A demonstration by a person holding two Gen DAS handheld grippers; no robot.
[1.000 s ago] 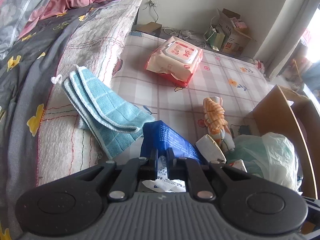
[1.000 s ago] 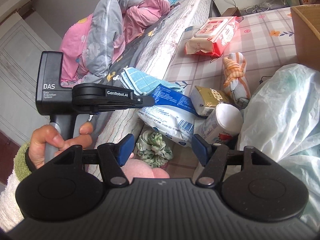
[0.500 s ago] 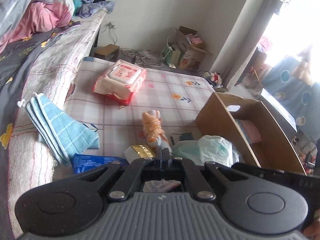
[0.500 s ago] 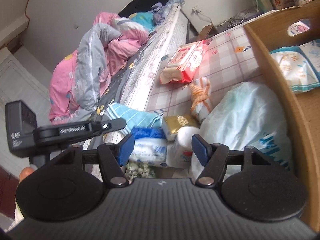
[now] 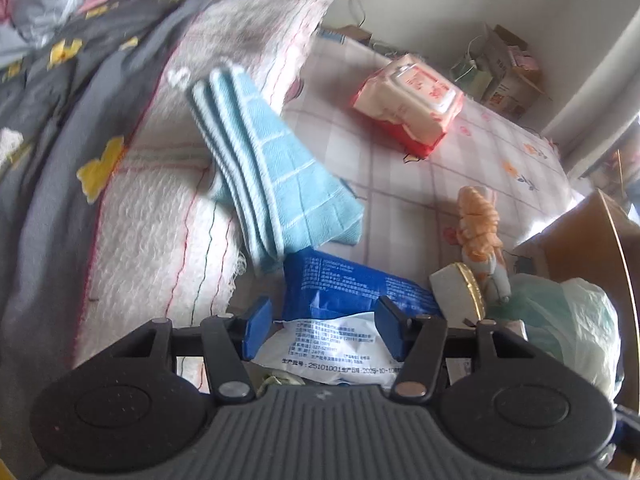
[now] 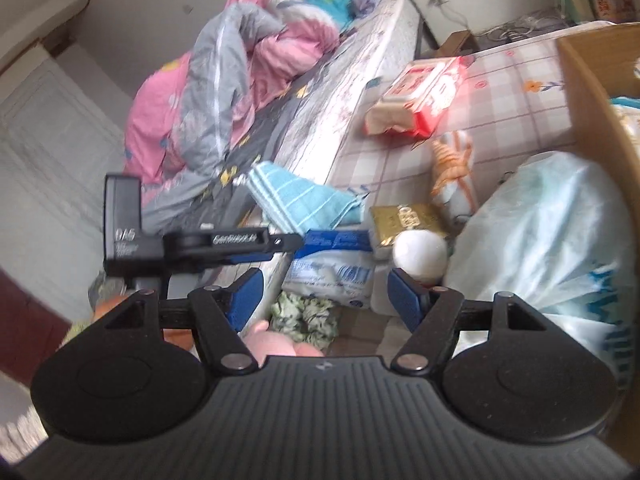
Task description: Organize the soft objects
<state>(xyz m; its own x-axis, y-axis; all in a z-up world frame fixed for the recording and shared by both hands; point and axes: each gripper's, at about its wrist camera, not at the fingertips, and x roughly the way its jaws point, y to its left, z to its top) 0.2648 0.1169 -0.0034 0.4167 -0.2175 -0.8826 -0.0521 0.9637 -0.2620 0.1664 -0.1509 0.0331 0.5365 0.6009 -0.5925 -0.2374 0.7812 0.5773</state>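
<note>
My left gripper is open, its blue pads on either side of a blue-and-white soft pack lying on the checked mat. It also shows in the right wrist view, with the left gripper beside it. A folded blue towel leans on the bed edge. A red-and-white wipes pack lies farther off. An orange striped cloth bundle and a gold box sit right of the pack. My right gripper is open and empty above a green scrunchie.
A cardboard box stands at the right with packs inside. A pale plastic bag lies against it. A white bottle stands by the gold box. The bed with grey and pink bedding runs along the left.
My left gripper was shut on the blue-and-white pack; it has opened and the pack now lies between the open pads. Both cameras have swung, the right one slightly lower.
</note>
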